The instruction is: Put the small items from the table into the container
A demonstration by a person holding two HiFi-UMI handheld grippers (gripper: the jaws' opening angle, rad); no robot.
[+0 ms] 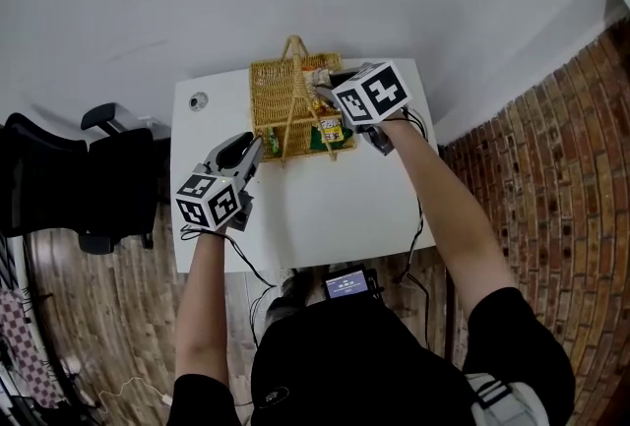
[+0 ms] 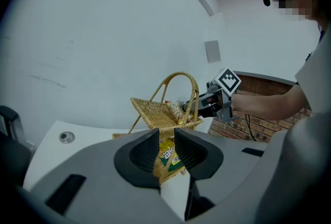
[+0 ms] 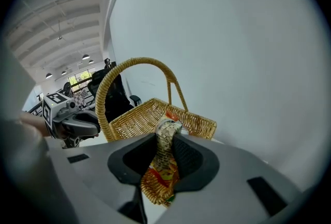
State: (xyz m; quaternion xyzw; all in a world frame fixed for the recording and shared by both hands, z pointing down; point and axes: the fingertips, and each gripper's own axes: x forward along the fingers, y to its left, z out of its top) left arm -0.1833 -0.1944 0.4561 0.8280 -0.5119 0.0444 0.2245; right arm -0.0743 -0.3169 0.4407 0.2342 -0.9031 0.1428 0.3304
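Note:
A wicker basket (image 1: 264, 104) with a tall hoop handle stands at the far edge of the white table (image 1: 325, 208). My right gripper (image 1: 330, 99) hovers over the basket's right half, shut on a patterned snack packet (image 3: 161, 176) that hangs between its jaws above the basket (image 3: 139, 119). A yellow-green packet (image 1: 332, 131) lies inside the basket near its front right. My left gripper (image 1: 254, 147) sits low just left of the basket's near corner, pointed at it. In the left gripper view its jaws (image 2: 165, 140) stand open with nothing between them, and the basket (image 2: 155, 112) shows beyond.
A round cable grommet (image 1: 199, 100) sits in the table's far left corner. A black office chair (image 1: 89, 168) stands left of the table, and a brick wall (image 1: 551, 168) runs along the right. A small screen device (image 1: 346, 283) and cables hang at the near edge.

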